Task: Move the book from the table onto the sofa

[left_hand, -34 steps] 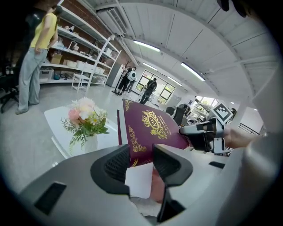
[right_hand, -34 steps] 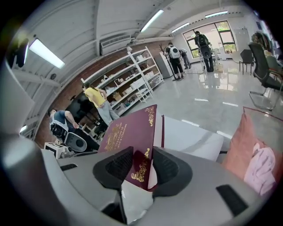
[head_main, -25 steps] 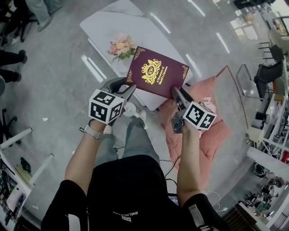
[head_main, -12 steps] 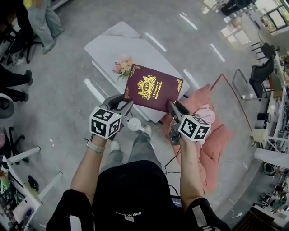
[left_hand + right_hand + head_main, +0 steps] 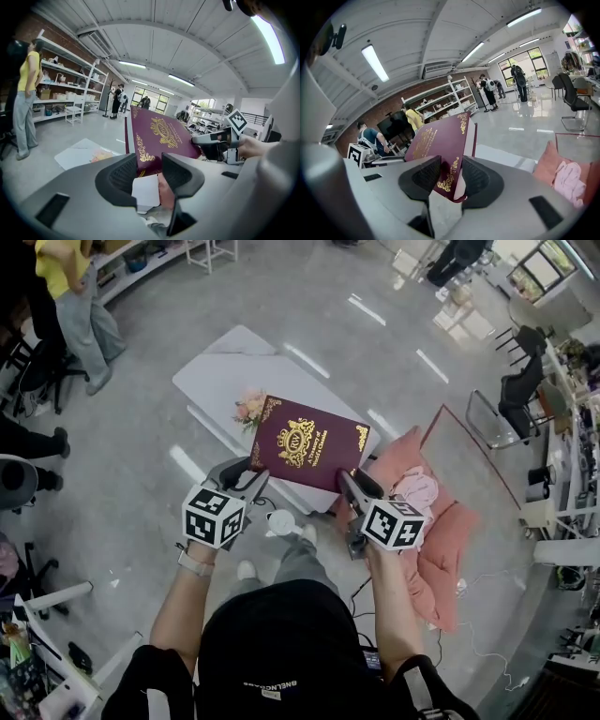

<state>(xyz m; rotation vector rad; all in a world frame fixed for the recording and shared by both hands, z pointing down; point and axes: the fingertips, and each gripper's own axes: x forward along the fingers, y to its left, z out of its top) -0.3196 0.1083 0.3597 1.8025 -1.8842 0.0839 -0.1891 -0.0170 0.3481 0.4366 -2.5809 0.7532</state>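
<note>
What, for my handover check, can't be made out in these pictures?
- Maroon gold-printed hardcover book: title too small, head view; gripped corners hidden inside the left claw and right claw.
- Pink cushioned sofa: head view, partly behind right arm; cut off in right gripper view.
- White table: book covers its near end.

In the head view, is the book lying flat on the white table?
No: the book is held above the table, its near corners clamped by the left tool and right tool.

We are wearing a black tee [image 5: 150, 685] with white print, grey trousers [image 5: 300, 563] and a pale watch [image 5: 194, 563] beside the black-and-white cube [image 5: 214, 516] of the left gripper [image 5: 251, 472].
</note>
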